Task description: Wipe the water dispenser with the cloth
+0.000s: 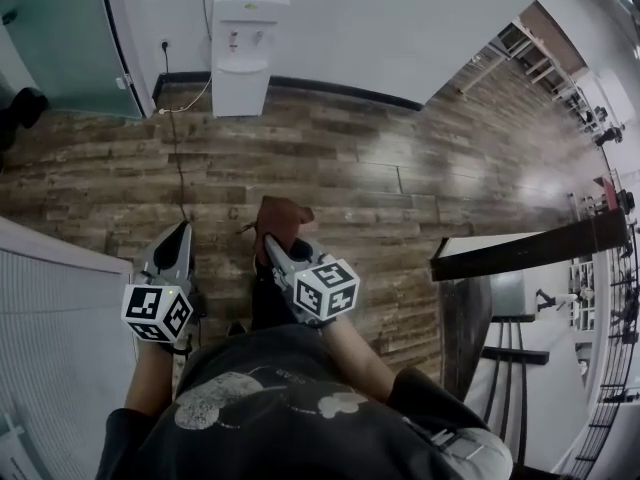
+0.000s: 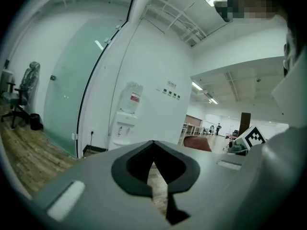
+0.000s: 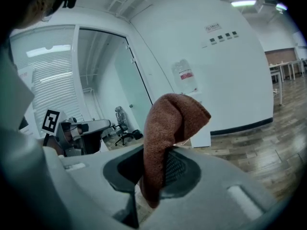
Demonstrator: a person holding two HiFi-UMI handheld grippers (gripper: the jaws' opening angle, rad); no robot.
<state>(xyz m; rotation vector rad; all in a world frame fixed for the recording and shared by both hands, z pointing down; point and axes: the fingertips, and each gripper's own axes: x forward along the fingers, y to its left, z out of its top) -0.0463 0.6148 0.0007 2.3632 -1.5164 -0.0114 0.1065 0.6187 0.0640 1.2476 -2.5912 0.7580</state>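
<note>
Approach phase, cloth in hand. The right gripper (image 1: 272, 248) has its jaws pinched on a rust-brown terry cloth (image 3: 169, 128). One fold stands up above the jaw tips, and a shorter tail hangs below them. The left gripper (image 2: 154, 166), just to the left of the right one, has its jaws pressed together with nothing between them.

The white floor-standing water dispenser (image 1: 243, 48), with its inverted bottle, stands against the white wall (image 1: 400, 18). It is well ahead of both grippers, across a stretch of brown plank floor (image 1: 380, 178), and neither gripper touches it. In the right gripper view the raised fold partly covers the dispenser body.

Wiping has apparently not begun; the step in hand is to carry the cloth forward to the cabinet.

- The pinch looks narrow relative to the cloth, so a firm closure is advisable before any rubbing.
- The free fold, not the jaw tips, should probably meet the plastic, laid flat for broad contact.
- Working from the top panel downward would likely avoid re-soiling cleaned areas.
- The taps and the dark cable (image 1: 178, 138) running over the floor ahead of the left gripper could snag, and call for care.
</note>
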